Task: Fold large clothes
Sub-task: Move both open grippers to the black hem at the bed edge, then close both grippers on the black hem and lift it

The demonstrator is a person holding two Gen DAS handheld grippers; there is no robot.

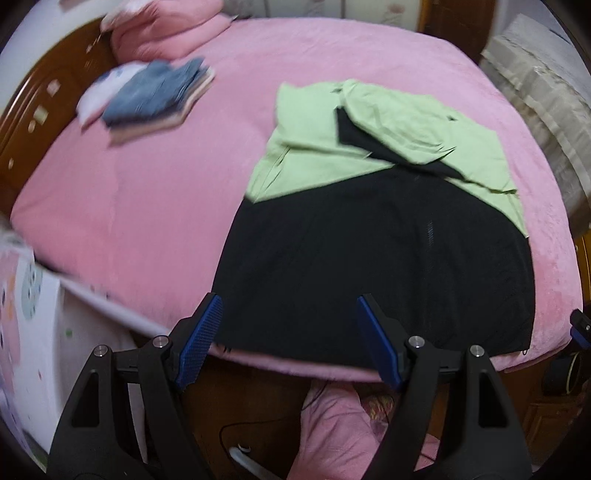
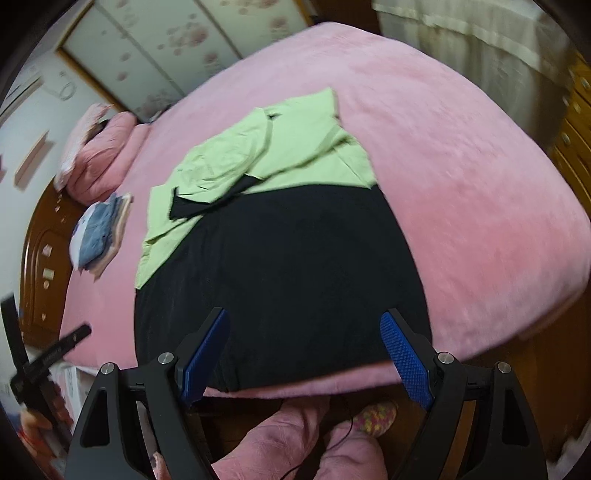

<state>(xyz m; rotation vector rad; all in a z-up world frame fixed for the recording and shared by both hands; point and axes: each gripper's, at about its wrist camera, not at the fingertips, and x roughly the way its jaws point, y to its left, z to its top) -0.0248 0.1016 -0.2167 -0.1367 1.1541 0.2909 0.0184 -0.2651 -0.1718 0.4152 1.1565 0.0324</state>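
**Both grippers empty above a half-spread garment**

One large green-and-black garment lies spread on the pink bed, its black lower part ahead of and beyond the fingertips of both grippers, its green upper part farther off, with a sleeve folded across it. The left gripper has its blue pads spread wide with nothing between them; the black hem shows just past the tips. The right gripper likewise stands wide apart and holds nothing, with the same black cloth beyond its fingers.

The garment looks light, thin and limp, probably a slippery jacket fabric, so it should drape and slide rather than hold a crease. The hem corners nearest the fingertips seem the best places to pinch, one per gripper, taking both layers together.

Counted: one garment to fold, one stack of folded clothes far off to the left of the left fingers, two grippers, one pink pillow heap beyond the stack.
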